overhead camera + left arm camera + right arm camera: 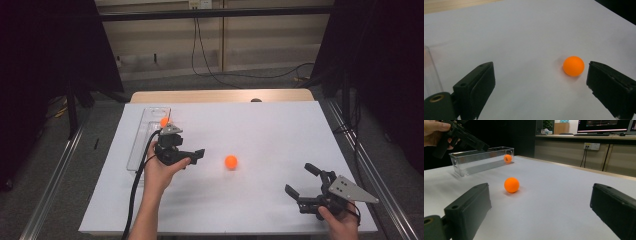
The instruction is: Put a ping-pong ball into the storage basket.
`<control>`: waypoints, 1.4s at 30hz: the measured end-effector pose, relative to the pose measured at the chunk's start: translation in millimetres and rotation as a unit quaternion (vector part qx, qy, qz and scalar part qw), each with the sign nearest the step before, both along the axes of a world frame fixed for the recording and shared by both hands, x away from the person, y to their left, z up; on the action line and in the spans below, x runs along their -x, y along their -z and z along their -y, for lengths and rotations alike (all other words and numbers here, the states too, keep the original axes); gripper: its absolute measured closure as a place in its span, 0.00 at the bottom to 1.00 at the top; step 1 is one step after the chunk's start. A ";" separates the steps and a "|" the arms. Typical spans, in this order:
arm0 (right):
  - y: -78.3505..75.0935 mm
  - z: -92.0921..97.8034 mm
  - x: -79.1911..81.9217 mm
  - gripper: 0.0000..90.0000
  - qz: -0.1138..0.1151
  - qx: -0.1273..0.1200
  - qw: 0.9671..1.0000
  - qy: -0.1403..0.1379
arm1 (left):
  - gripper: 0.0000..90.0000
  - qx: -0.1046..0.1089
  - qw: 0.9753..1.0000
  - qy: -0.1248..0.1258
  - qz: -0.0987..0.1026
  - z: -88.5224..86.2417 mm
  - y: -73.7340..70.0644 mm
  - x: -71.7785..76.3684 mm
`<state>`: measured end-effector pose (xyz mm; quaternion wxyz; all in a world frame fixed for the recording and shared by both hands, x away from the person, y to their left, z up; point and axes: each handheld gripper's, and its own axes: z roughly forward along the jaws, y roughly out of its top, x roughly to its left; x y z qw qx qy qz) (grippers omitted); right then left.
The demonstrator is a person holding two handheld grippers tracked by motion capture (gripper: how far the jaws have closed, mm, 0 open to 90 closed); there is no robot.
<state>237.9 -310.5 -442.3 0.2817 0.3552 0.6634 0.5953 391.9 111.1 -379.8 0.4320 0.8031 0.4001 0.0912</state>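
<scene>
Jaws: both pairs spread wide, nothing between pads. White table [260, 200] carries everything. Clear plastic tray [139, 145] lies along table's 9 o'clock edge, long axis running 12–6. Left gripper [196, 155] held just beside tray, pointing toward 3 o'clock. Right gripper [301, 181] at 5 o'clock corner, aimed approx 10 o'clock. Orange ball [230, 161] sits on bare table near centre, btwn grippers, close to left one's jaws, touching neither. 2nd orange ball [164, 121] inside tray, far 12 o'clock end.
</scene>
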 end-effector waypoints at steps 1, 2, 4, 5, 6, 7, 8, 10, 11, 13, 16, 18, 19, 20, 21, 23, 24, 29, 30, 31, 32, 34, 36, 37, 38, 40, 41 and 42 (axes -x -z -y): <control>0.1 0.1 -0.1 0.03 -0.001 0.000 1.000 0.001 | 0.09 0.000 1.000 0.000 -0.001 0.6 0.2 0.1; 0.2 0.3 -0.2 0.03 -0.001 0.000 1.000 0.001 | 0.09 0.000 1.000 0.001 -0.001 1.1 0.3 0.2; 0.4 0.3 -0.3 0.03 -0.001 0.001 1.000 0.001 | 0.09 -0.002 1.000 0.005 -0.001 1.9 0.6 0.2; 0.4 0.2 -0.4 0.03 -0.001 0.001 1.000 0.000 | 0.09 0.001 1.000 0.004 -0.001 2.5 0.8 0.3; 0.4 0.1 -0.5 0.03 -0.001 0.001 1.000 -0.001 | 0.09 0.000 1.000 0.005 -0.001 2.7 0.9 0.2; 0.4 -0.1 -0.5 0.03 -0.001 0.002 1.000 -0.001 | 0.09 0.001 1.000 0.004 0.000 3.4 1.1 0.4; 0.4 -0.2 -0.5 0.03 -0.001 0.002 1.000 -0.002 | 0.09 -0.001 1.000 0.006 0.000 3.7 1.1 0.2; 0.6 0.0 -0.6 0.03 -0.002 0.002 1.000 -0.001 | 0.09 0.004 1.000 0.005 -0.001 5.4 1.8 0.4; 0.7 0.1 -0.6 0.03 -0.001 0.001 1.000 0.000 | 0.09 0.004 1.000 0.006 -0.001 6.1 2.1 0.4; 0.7 0.5 -0.5 0.03 -0.001 0.001 1.000 0.001 | 0.09 0.001 1.000 0.009 0.000 7.2 2.4 0.3; 0.7 0.6 -0.4 0.03 -0.002 0.000 1.000 0.001 | 0.09 0.006 1.000 0.010 -0.001 9.7 3.4 0.6; 0.6 0.5 -0.6 0.03 -0.001 0.000 1.000 0.001 | 0.09 0.004 1.000 0.013 -0.001 10.8 3.9 0.7; 0.6 0.4 -0.6 0.03 -0.002 0.001 1.000 0.001 | 0.09 0.004 1.000 0.014 -0.002 11.3 4.0 0.7; 0.7 0.3 -0.7 0.03 -0.002 0.002 1.000 0.000 | 0.09 0.005 1.000 0.014 0.000 11.8 4.4 0.6; 0.8 0.2 -0.6 0.03 -0.002 0.002 1.000 0.000 | 0.09 0.008 1.000 0.013 -0.001 12.5 4.6 0.7; 0.7 0.2 -0.4 0.03 -0.001 0.001 1.000 0.000 | 0.09 0.008 1.000 0.015 -0.002 13.4 5.0 0.7; 0.7 0.3 -0.4 0.03 -0.002 0.001 1.000 0.001 | 0.09 0.008 1.000 0.015 -0.002 13.7 5.2 0.7; 0.9 0.5 -0.9 0.03 -0.003 0.002 1.000 0.000 | 0.09 0.004 1.000 0.017 0.001 16.3 6.4 0.8; 0.9 0.4 -0.8 0.03 -0.003 0.002 1.000 0.000 | 0.09 0.006 1.000 0.017 0.001 16.9 6.7 0.8; 0.8 0.4 -0.7 0.03 -0.002 0.002 1.000 0.000 | 0.09 0.003 1.000 0.019 0.003 17.2 6.9 0.6; 0.7 0.4 -0.6 0.03 -0.002 0.002 1.000 0.000 | 0.09 0.001 1.000 0.020 0.002 18.0 7.3 0.7; 0.5 0.6 -0.6 0.03 -0.002 0.001 1.000 0.001 | 0.09 -0.001 1.000 0.022 0.002 19.8 8.3 1.0; 0.5 0.7 -0.7 0.03 -0.002 0.000 1.000 0.001 | 0.09 -0.002 1.000 0.023 0.001 21.4 9.1 1.1; 0.6 0.7 -0.8 0.03 -0.002 0.001 1.000 0.001 | 0.09 -0.002 1.000 0.024 0.001 22.0 9.4 1.1; 0.6 0.6 -0.8 0.03 -0.002 0.000 1.000 0.001 | 0.09 -0.002 1.000 0.024 0.002 23.0 9.8 1.1; 0.5 0.4 -0.7 0.03 -0.002 0.002 1.000 0.000 | 0.09 -0.004 1.000 0.026 0.001 24.5 10.3 1.4; 0.5 0.4 -0.7 0.03 -0.002 0.002 1.000 0.000 | 0.09 -0.005 1.000 0.028 0.002 25.2 10.7 1.3; 0.5 0.5 -0.6 0.03 -0.002 0.002 1.000 0.000 | 0.09 -0.004 1.000 0.027 0.003 26.4 11.1 1.6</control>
